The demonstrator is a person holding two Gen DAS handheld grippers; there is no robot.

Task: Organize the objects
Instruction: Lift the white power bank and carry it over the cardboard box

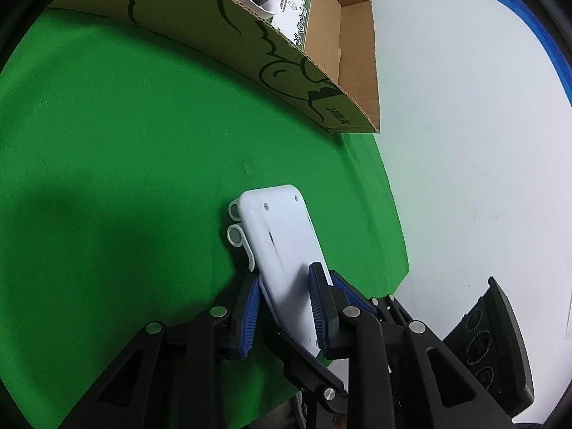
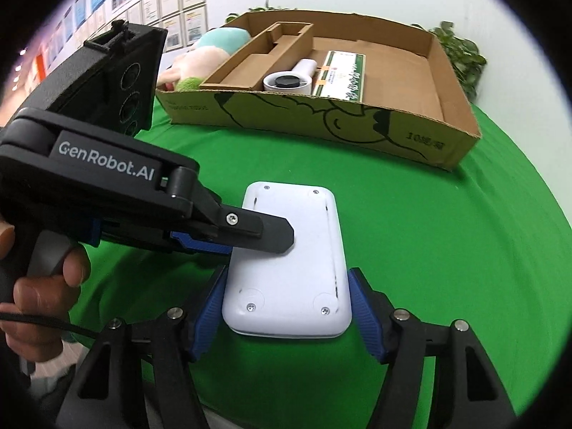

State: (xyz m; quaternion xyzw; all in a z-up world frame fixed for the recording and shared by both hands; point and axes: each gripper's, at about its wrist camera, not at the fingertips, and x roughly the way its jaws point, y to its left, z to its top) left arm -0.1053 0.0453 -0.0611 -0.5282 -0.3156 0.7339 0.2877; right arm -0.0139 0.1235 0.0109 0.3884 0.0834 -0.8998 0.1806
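A: Our left gripper [image 1: 286, 307] has its jaws clamped across the white device [image 2: 286, 261], thin edge between them.

B: Right gripper [image 2: 286, 311] open, straddling the near end; long axis points toward the cardboard tray [image 2: 321, 121].

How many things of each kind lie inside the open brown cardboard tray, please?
White round plastic cup: 1
Black disc inside that cup: 1
White tube: 1
Green-and-white printed carton: 1
Brown cardboard insert: 1
Total: 5
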